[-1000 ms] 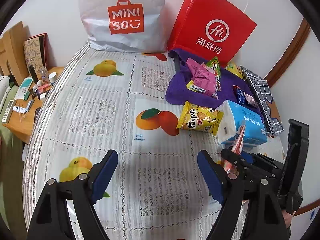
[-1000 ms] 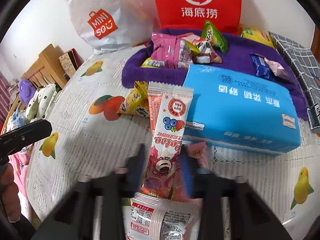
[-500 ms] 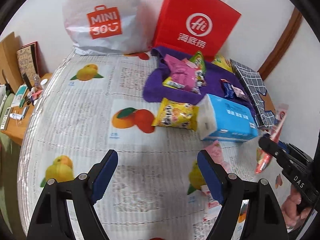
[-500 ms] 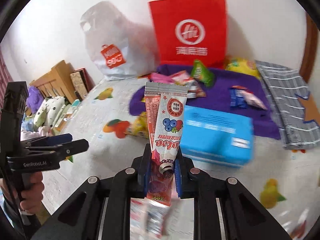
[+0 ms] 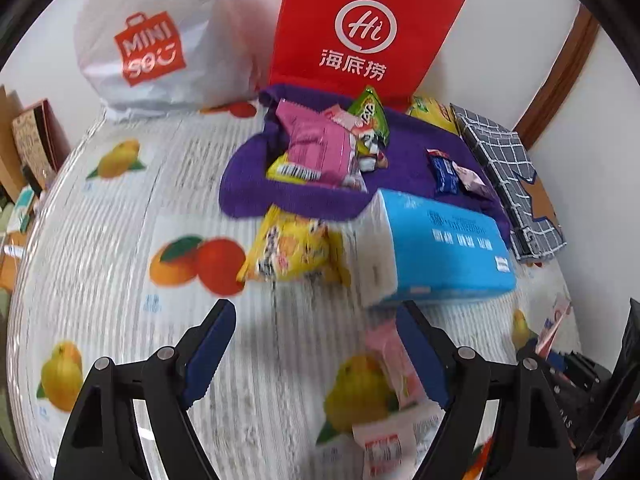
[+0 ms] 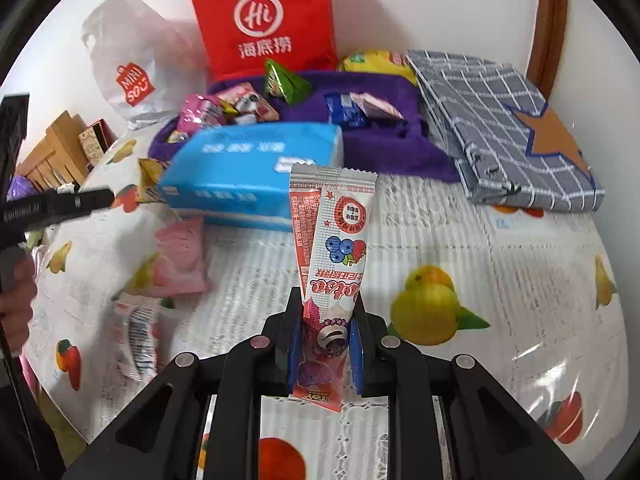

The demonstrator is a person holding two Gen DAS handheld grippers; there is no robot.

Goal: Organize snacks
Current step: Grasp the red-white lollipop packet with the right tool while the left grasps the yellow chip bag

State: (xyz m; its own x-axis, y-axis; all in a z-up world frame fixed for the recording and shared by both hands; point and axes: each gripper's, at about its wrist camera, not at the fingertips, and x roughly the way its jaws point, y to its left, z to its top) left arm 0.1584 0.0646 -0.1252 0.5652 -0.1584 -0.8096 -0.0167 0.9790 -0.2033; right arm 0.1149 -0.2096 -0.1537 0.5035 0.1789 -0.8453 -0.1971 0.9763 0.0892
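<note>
right gripper (image 6: 325,354): clenched on one berry snack stick (image 6: 334,252), upright, above the tablecloth (image 6: 460,232)
left gripper (image 5: 316,356): jaws opening, nothing between them
bags: two, far side, white MINISO bag (image 5: 160,40) left of red Hi bag (image 5: 360,28)
tissue pack (image 5: 440,248): one, blue, mid-table
change: stick now further right of the tissue pack than a second ago

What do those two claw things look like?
Both claws are black plastic frames with silver bolt heads and dark blue ridged pads inside the fingers. The left claw shows them wide apart; the right claw looks the same. White lettering marks the left one's side.
</note>
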